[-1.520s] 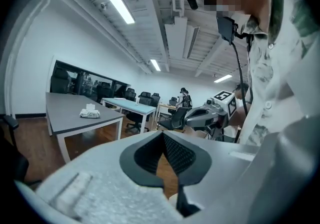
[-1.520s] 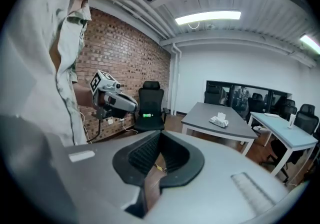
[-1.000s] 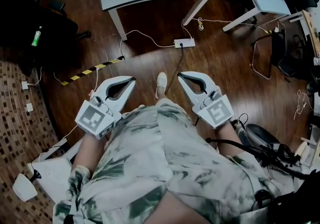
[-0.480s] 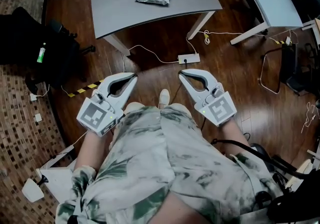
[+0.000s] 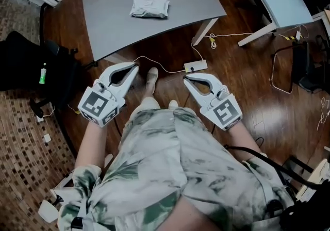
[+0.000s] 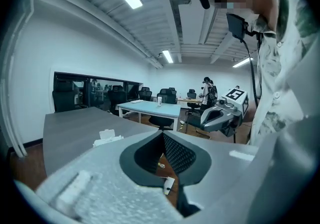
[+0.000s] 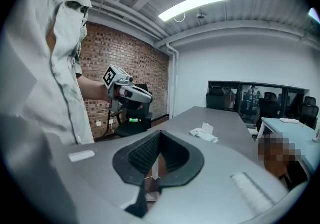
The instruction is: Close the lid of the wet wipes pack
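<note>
The dark wooden floor [image 5: 247, 85] spreads beneath both pairs of jaws, and a grey table [image 5: 154, 34] stands ahead of them, its near edge just past the left jaws' tips in the head view. The person's patterned shirt [image 5: 170, 163] fills the space behind the jaws, with a shoe [image 5: 150, 76] on the floor between the two pairs. A black chair [image 5: 31, 75] sits out to the left of the left jaws. The left gripper [image 5: 133, 66] is held off the table, angled inward; in its own view the left gripper [image 6: 162, 133] has its jaws brought together at the tips with nothing between them. The right gripper [image 5: 187, 77] mirrors it, apart from the left one, and its own view shows the right gripper [image 7: 159, 133] likewise pressed tip to tip and empty. The wet wipes pack [image 5: 149, 7] lies on the table well ahead of both pairs of jaws, untouched, left of the jaw tips in the left gripper view [image 6: 107, 137] and right of them in the right gripper view [image 7: 203, 132], its lid flap standing raised. A white power strip [image 5: 196, 65] lies on the floor just past the right jaws' tips. A small green bottle [image 5: 43, 76] rests on the chair, far left of the left jaws.
</note>
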Tool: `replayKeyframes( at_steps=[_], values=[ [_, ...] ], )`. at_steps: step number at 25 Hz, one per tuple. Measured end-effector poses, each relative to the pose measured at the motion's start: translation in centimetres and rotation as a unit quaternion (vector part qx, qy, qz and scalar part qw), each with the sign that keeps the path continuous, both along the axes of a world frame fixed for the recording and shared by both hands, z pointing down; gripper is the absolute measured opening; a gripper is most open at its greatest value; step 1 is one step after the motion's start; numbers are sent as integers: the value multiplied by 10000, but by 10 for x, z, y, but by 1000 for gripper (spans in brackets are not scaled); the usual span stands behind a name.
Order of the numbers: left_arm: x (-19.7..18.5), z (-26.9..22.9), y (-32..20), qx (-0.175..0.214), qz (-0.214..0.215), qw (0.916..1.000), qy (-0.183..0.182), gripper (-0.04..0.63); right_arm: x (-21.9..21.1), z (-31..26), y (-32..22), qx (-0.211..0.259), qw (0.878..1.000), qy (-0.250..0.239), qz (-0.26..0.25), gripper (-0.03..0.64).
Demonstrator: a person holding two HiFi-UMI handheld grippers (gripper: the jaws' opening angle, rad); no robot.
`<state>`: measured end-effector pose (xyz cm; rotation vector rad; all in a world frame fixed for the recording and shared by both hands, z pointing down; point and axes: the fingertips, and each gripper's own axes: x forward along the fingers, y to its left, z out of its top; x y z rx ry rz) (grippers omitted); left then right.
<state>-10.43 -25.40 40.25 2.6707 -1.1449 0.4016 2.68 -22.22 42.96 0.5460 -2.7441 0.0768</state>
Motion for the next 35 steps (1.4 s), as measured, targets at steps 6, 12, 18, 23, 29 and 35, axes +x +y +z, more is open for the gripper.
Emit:
replayKeyframes(
  at_steps=[6, 12, 18, 23, 29, 35],
  values=[
    [-28, 12, -114, 98, 237, 9996, -135, 1, -11, 14, -58, 185, 9988, 437, 144, 6],
    [-64, 41, -214, -125, 566, 9979, -288, 2, -50, 26, -115, 11, 9967, 604, 547, 6],
    [-69, 78, -295, -345, 832, 9948, -481, 2, -73, 36, -150, -146, 9923, 768, 964, 6],
    [-62, 112, -347, -530, 1022, 9904, -762, 2, -72, 48, -163, -211, 9884, 873, 1222, 6],
    [-53, 154, -389, -869, 1338, 9816, -1046, 2, -66, 57, -175, -446, 9811, 1046, 1568, 6],
    [-39, 190, -398, -1163, 1618, 9720, -1243, 2, -59, 60, -179, -521, 9759, 1122, 1800, 6]
  ],
)
